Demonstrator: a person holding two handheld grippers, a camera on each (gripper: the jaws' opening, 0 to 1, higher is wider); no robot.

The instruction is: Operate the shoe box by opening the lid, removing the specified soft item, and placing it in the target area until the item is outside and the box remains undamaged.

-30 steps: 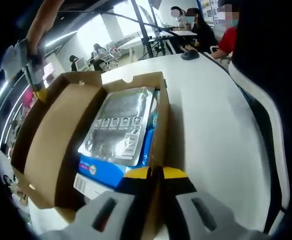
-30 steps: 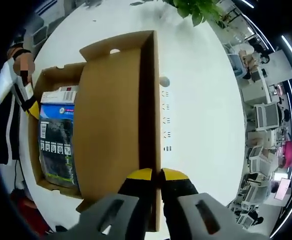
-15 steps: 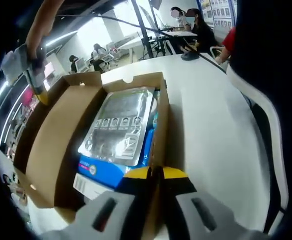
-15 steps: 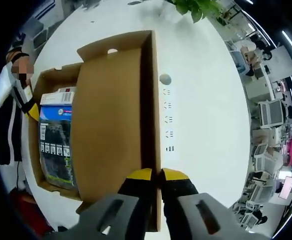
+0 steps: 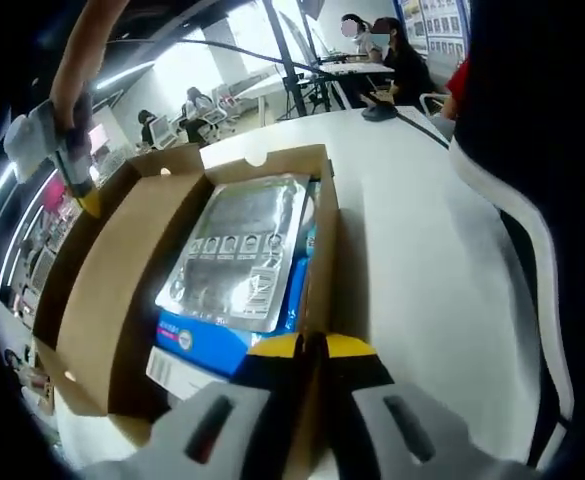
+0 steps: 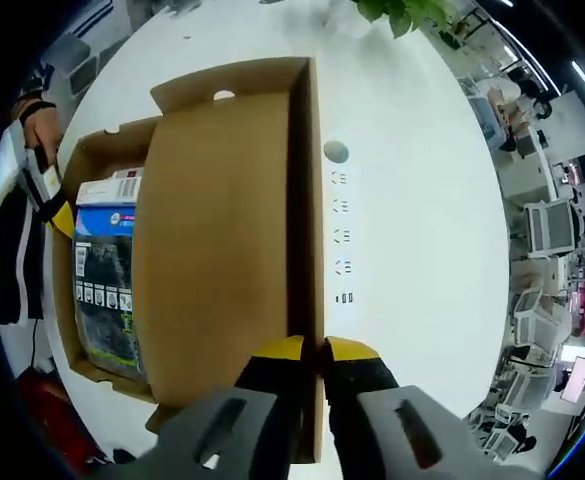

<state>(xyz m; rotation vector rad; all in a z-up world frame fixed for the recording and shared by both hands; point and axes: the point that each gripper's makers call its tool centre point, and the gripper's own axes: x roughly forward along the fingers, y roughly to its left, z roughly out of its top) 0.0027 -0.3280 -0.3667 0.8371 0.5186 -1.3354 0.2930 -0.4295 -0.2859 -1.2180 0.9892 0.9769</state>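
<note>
A brown cardboard shoe box (image 5: 323, 232) lies open on a white table (image 5: 422, 260). Inside it a silver soft packet (image 5: 237, 250) rests on a blue package (image 5: 204, 340). My left gripper (image 5: 312, 345) is shut on the box's near side wall. The hinged lid (image 5: 112, 290) stands swung out to the left, and my right gripper (image 5: 84, 195) pinches its far edge. In the right gripper view, my right gripper (image 6: 313, 348) is shut on the lid (image 6: 217, 240) at its rim. The packet (image 6: 107, 290) lies beyond the lid, and my left gripper (image 6: 57, 215) holds the box's far wall.
The round table (image 6: 412, 220) has a row of inset sockets (image 6: 342, 235) and a round grommet (image 6: 336, 152) beside the lid. A green plant (image 6: 402, 12) stands at its far edge. People sit at desks (image 5: 382, 50) behind, and a dark chair back (image 5: 532, 150) rises at the right.
In the left gripper view, the right gripper and the lid edge it holds have shifted slightly down and right. The box and the packet have stayed put.
</note>
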